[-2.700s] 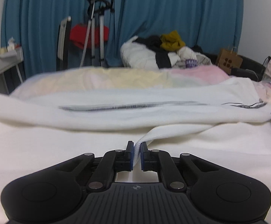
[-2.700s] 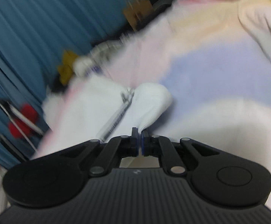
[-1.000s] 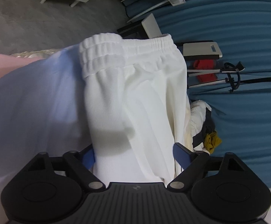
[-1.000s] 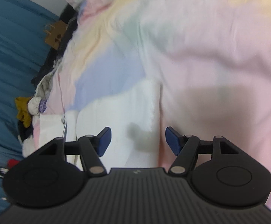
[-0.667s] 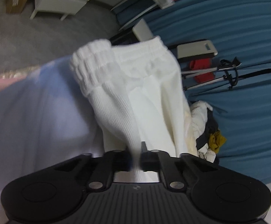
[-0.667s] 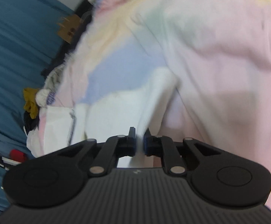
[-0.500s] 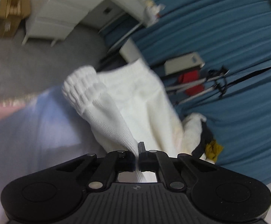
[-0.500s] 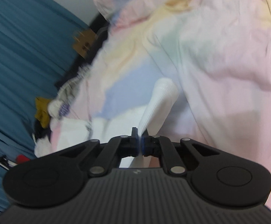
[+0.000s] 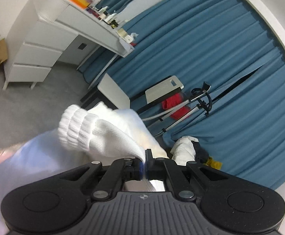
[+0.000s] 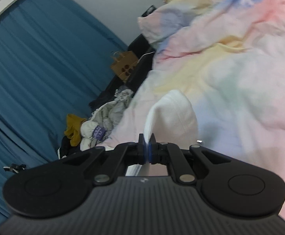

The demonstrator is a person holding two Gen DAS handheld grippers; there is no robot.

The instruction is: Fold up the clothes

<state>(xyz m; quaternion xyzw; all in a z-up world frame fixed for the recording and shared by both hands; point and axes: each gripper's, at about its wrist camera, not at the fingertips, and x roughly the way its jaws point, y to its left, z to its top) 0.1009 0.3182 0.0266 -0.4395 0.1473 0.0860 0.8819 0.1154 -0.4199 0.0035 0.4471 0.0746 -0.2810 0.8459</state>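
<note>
- The bed (image 10: 250, 82) under its pastel cover fills the right wrist view; one white garment (image 9: 103, 135) hangs lifted above it, pinched at two places
- One heap of other clothes (image 10: 95, 129) sits at the bed's far edge by the blue curtain (image 9: 230, 58); how many pieces are in it I cannot count
- Two grippers are at work: the left gripper (image 9: 144, 165) is clamped tight on cloth next to the ribbed waistband, the right gripper (image 10: 148, 152) is clamped on another edge of the same white cloth
- My reading: a fold is mid-carry, both ends raised together
- Next, I judge, both held edges want bringing over level and laying flat on the bed so the edges line up, with neither pinch slipping
</note>
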